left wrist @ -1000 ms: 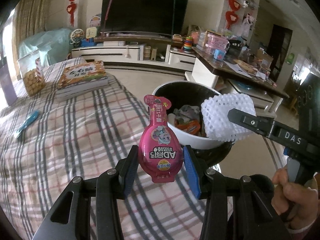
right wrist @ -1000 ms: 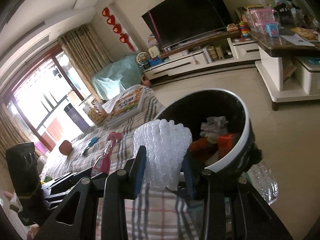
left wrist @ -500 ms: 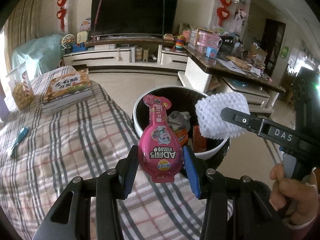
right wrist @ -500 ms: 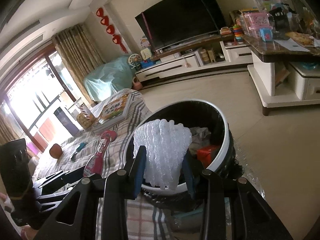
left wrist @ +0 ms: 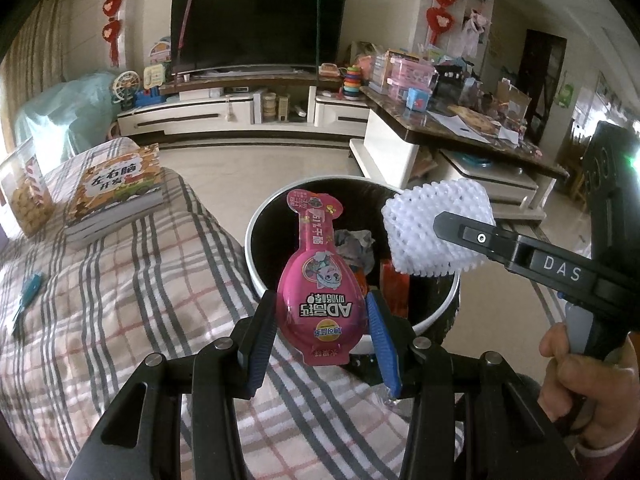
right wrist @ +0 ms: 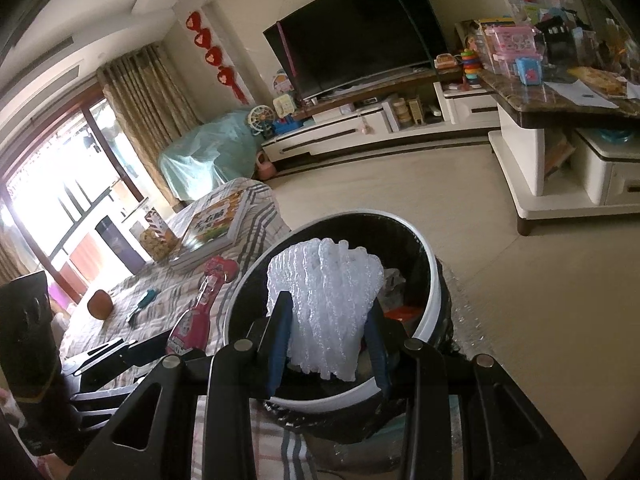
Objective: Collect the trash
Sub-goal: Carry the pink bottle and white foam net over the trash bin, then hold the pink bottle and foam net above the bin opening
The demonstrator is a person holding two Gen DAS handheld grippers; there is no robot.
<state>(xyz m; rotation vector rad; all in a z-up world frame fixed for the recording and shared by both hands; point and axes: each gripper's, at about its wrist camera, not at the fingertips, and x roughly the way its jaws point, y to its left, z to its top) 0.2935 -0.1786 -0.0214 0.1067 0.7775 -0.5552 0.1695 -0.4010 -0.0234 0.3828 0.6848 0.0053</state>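
Two pieces of trash are in my grip, one per hand-held gripper. My left hand-held gripper [left wrist: 322,330] is clamped on one pink snack wrapper [left wrist: 319,280], pads pressing its round belly; its long axis runs upright, the narrow neck pointing to twelve o'clock and the wide end toward me at six, over the near rim of the bin. My right hand-held gripper [right wrist: 328,340] is clenched on one white foam net sleeve [right wrist: 326,304], ribs running up toward twelve o'clock, held above the bin's mouth. In the left wrist view that sleeve [left wrist: 436,232] sits at two o'clock from the wrapper. I count one round black bin [left wrist: 440,312] with a white rim, some rubbish inside. On the checked bench cloth [left wrist: 120,300] at nine o'clock lie one book [left wrist: 116,188], one biscuit jar [left wrist: 24,196] and one small blue item [left wrist: 30,286]. A hand [left wrist: 588,380] holds the right grip handle at four o'clock.
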